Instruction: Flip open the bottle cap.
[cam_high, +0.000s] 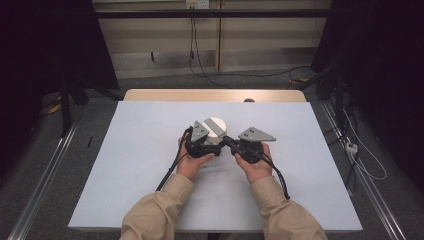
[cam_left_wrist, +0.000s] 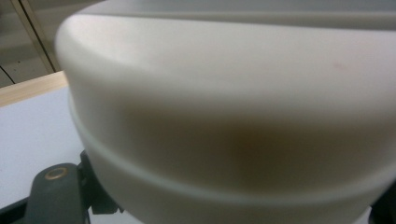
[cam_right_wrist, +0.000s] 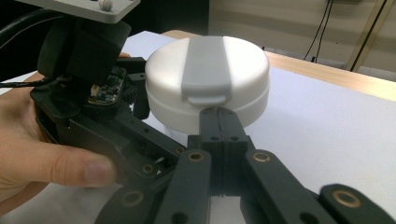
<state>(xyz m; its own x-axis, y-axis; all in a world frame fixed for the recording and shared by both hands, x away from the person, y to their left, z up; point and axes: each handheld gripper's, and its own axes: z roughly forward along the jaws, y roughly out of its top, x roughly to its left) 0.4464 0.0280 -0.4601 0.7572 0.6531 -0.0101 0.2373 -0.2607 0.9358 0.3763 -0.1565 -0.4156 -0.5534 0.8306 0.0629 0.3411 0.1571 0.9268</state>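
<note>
object: round white container (cam_high: 215, 128) with a grey latch strip (cam_right_wrist: 206, 70) across its lid, sitting mid-bench on the white bench (cam_high: 125, 165) cover
left gripper (cam_high: 204, 145): clamped around the container body from the person's left; left gripper view shows the white wall pressed up close, one jaw tip at lower left
right gripper (cam_right_wrist: 218, 119): jaws pressed together, tips right at the front tab of the latch strip, touching or just under it, cannot tell which
progress: container steadied, latch looks not yet lifted, lid on; opening appears to be what's left
next: likely pry the tab upward while the left holds firm
surroundings: cables (cam_high: 200, 60) on floor beyond the bench, metal rails at both sides
obstructions: none near the container; grippers crowd each other closely
</note>
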